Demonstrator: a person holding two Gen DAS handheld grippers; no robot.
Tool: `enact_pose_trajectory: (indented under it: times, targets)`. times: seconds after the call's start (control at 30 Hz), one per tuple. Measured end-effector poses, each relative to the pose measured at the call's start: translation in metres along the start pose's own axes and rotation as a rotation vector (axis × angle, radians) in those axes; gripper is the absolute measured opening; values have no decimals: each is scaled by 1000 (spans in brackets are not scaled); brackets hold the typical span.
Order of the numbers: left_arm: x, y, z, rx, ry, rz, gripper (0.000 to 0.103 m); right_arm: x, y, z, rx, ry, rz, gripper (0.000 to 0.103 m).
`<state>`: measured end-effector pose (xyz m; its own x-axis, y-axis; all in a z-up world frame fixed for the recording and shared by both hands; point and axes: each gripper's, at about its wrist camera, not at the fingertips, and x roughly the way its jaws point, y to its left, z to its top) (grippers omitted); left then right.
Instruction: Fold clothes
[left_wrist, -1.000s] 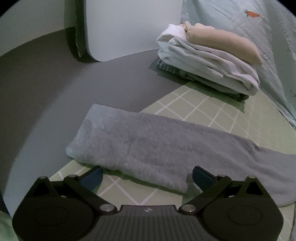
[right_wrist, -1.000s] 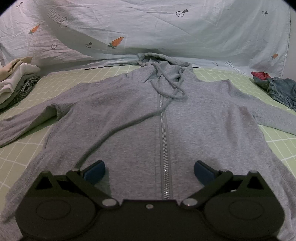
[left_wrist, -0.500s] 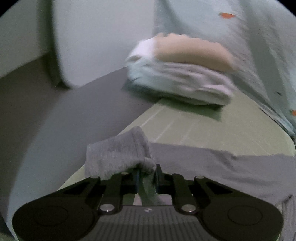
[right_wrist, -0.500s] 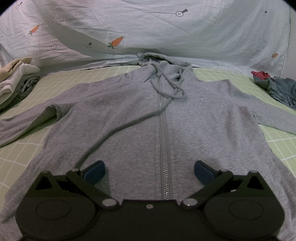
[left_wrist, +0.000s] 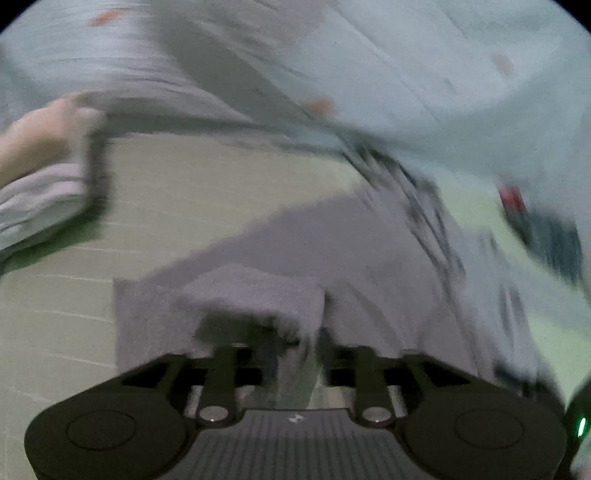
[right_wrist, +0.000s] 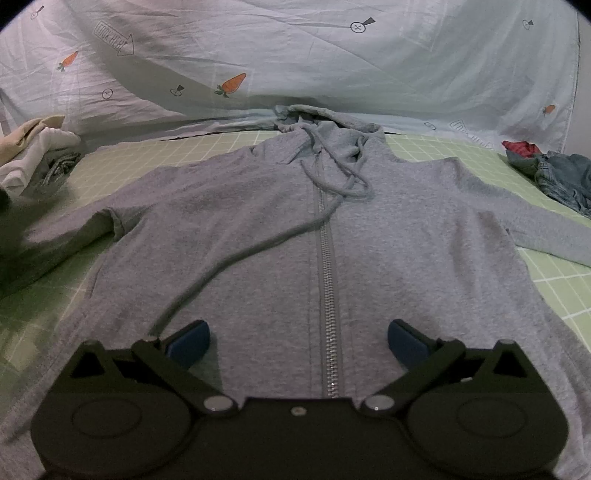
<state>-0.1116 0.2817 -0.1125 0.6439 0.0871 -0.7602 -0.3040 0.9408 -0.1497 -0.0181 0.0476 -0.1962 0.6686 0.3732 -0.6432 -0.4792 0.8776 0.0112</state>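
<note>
A grey zip hoodie (right_wrist: 258, 221) lies flat and face up on the green checked mat (right_wrist: 554, 280), hood at the far end. My right gripper (right_wrist: 299, 336) hovers open over its lower front, with the zipper running between the blue fingertips. The left wrist view is motion-blurred. There the folded-over sleeve cuff (left_wrist: 255, 295) bunches over and between the fingers of my left gripper (left_wrist: 295, 343), whose jaws are opening and show a gap. The rest of that sleeve trails away toward the hoodie body (left_wrist: 369, 258).
A stack of folded clothes (right_wrist: 33, 155) sits at the mat's left edge and also shows as a blurred stack (left_wrist: 33, 192). Jeans with a red cloth (right_wrist: 561, 177) lie at the right. A pale carrot-print sheet (right_wrist: 295, 55) rises behind the mat.
My left gripper shut on the sleeve cuff, then swung it quickly inward toward the hoodie body while rolling; its jaws now stand wider apart. The right gripper and hoodie body have not moved.
</note>
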Motion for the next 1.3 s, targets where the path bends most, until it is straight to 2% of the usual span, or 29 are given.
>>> enact_pose_trajectory:
  times: [0.03, 0.07, 0.13, 0.2, 0.33, 0.43, 0.53, 0.6, 0.7, 0.83, 0.9, 1.1, 1.17, 1.3]
  targets:
    - [3, -9, -4, 44, 20, 6, 71, 0, 0, 0, 0, 0, 0, 103]
    - [5, -14, -8, 80, 30, 19, 81, 0, 0, 0, 0, 0, 0, 103]
    - [8, -13, -13, 101, 48, 68, 85, 0, 1, 0, -1, 0, -2, 103]
    - [12, -7, -17, 78, 73, 114, 87, 0, 1, 0, -3, 0, -4, 103]
    - [18, 28, -19, -81, 120, 171, 91, 0, 2, 0, -6, 1, -7, 103]
    - [15, 50, -27, -163, 140, 230, 91, 0, 2, 3, -9, 11, -8, 103]
    - [14, 70, -35, -230, 160, 272, 93, 0, 7, 13, -38, 42, -26, 103]
    - [14, 80, -41, -257, 179, 283, 94, -4, 16, 23, -70, 30, -53, 103]
    - [17, 90, -48, -279, 210, 299, 94, -13, 32, 44, -48, -3, -6, 103]
    - [22, 92, -55, -262, 229, 302, 98, -16, 77, 65, -141, -16, 104, 103]
    - [24, 90, -56, -244, 231, 302, 100, -13, 100, 68, -199, -4, 161, 103]
    - [35, 88, -56, -183, 256, 305, 103, -3, 133, 58, -254, 56, 227, 102]
    - [35, 88, -57, -175, 253, 297, 103, -2, 139, 55, -258, 74, 245, 94]
    - [35, 87, -59, -168, 247, 297, 103, -2, 144, 52, -243, 88, 275, 86]
